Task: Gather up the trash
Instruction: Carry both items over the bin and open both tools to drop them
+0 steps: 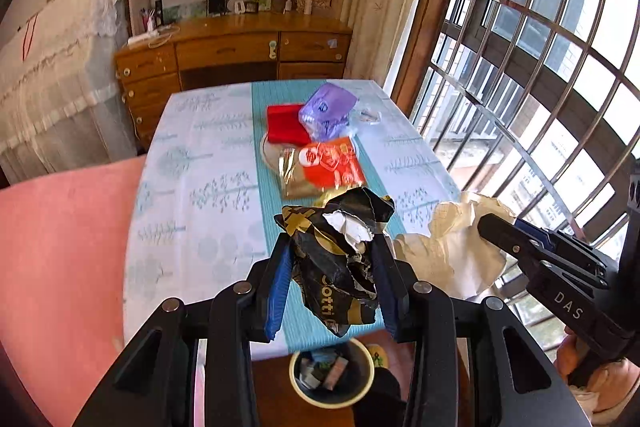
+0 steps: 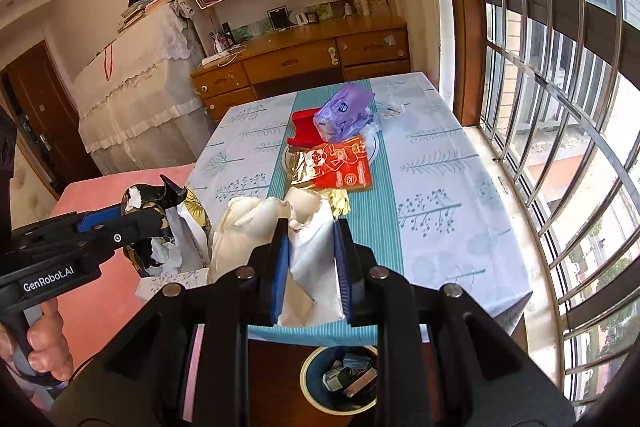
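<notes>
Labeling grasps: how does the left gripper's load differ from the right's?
The left gripper clamps a black-and-gold crumpled wrapper, torn to show a white inside; the right gripper clamps plain white crumpled paper. The wrapper bears print; the paper has none visible. Both are held above the table's near edge, the trash bin below.

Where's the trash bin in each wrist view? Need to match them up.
Left wrist: the trash bin sits bottom centre, on the floor below the table's near edge, between the tool's arms.
Right wrist: the bin is also bottom centre, slightly right, partly hidden by the tool.
Shared landmark: the orange packet on the table's teal runner.
</notes>
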Demonstrator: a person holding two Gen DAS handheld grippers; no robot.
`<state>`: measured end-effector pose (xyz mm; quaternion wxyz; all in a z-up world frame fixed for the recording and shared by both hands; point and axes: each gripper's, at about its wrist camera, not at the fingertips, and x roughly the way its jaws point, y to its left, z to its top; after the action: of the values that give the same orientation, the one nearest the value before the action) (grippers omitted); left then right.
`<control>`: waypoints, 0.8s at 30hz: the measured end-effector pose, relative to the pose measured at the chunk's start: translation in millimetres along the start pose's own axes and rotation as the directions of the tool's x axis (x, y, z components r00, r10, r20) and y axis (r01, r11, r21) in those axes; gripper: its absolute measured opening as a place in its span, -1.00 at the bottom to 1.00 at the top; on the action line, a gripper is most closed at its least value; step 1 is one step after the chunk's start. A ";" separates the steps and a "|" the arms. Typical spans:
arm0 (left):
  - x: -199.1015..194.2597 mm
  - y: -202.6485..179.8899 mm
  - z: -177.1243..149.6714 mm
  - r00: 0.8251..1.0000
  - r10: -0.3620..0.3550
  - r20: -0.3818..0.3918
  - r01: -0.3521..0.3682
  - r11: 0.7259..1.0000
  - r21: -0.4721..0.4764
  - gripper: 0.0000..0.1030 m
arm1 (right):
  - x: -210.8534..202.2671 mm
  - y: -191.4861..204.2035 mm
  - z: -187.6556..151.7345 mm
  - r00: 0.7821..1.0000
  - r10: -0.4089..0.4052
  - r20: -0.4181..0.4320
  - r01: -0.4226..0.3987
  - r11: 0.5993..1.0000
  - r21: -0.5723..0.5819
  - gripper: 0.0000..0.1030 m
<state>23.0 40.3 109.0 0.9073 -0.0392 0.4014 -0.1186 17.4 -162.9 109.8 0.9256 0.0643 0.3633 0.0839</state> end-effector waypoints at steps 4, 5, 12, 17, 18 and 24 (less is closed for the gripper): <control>-15.5 20.5 -34.4 1.000 -0.002 -0.028 0.001 1.000 -0.012 -0.26 | -22.0 21.6 -42.1 1.000 -0.001 -0.019 0.001 1.000 0.024 -0.65; -19.6 24.4 -43.9 0.999 0.003 -0.039 -0.004 1.000 -0.012 -0.26 | -23.3 24.1 -48.7 1.000 0.000 -0.028 0.001 1.000 0.028 -0.65; -13.4 34.0 -96.8 0.991 0.006 -0.134 -0.008 1.000 -0.015 -0.26 | -31.5 30.9 -103.3 0.992 -0.003 -0.125 0.010 0.999 0.053 -0.65; 22.4 21.0 -137.3 0.974 0.008 -0.226 -0.006 1.000 0.011 -0.26 | -13.7 14.2 -141.2 0.977 -0.011 -0.211 0.028 0.997 0.076 -0.65; 32.8 17.2 -146.4 0.969 0.010 -0.247 -0.007 1.000 0.014 -0.26 | -5.8 9.7 -152.0 0.972 -0.020 -0.233 0.041 0.996 0.082 -0.65; 108.9 0.7 -210.5 0.936 0.022 -0.350 -0.017 1.000 0.019 -0.26 | 44.7 -28.0 -213.4 0.938 -0.063 -0.340 0.112 0.986 0.126 -0.65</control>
<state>-61.4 19.2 -111.4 0.8228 -0.0061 0.5560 -0.1179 -93.2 -168.9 -80.1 0.8463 0.0995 0.5227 0.0259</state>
